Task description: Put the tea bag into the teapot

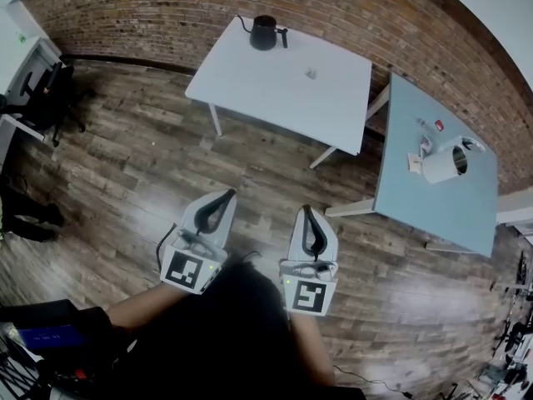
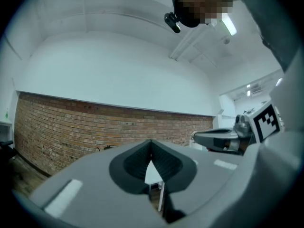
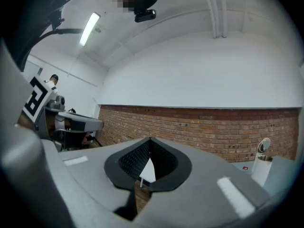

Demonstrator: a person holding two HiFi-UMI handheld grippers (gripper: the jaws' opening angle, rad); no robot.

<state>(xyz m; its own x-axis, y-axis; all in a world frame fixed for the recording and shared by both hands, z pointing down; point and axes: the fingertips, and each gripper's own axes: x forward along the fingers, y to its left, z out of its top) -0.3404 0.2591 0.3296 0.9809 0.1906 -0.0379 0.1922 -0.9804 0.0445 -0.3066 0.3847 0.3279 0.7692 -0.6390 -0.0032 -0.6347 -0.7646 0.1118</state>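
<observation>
A black teapot (image 1: 264, 32) with a thin spout stands at the far edge of a white table (image 1: 266, 98). On the same table, to its right, lies a small pale tea bag (image 1: 311, 73). Both grippers hover over the wooden floor, well short of the table and pointing level toward it. My left gripper (image 1: 229, 193) has its tips touching and holds nothing; in the left gripper view its jaws (image 2: 151, 141) meet at a point. My right gripper (image 1: 306, 209) is shut and empty too, with the tips (image 3: 150, 139) closed together.
A grey-blue table (image 1: 433, 211) stands at the right, carrying a white jug (image 1: 445, 163), a small red item (image 1: 439, 124) and a few small bits. A black office chair (image 1: 42, 86) sits at the far left. A brick wall (image 1: 166, 15) runs behind the tables.
</observation>
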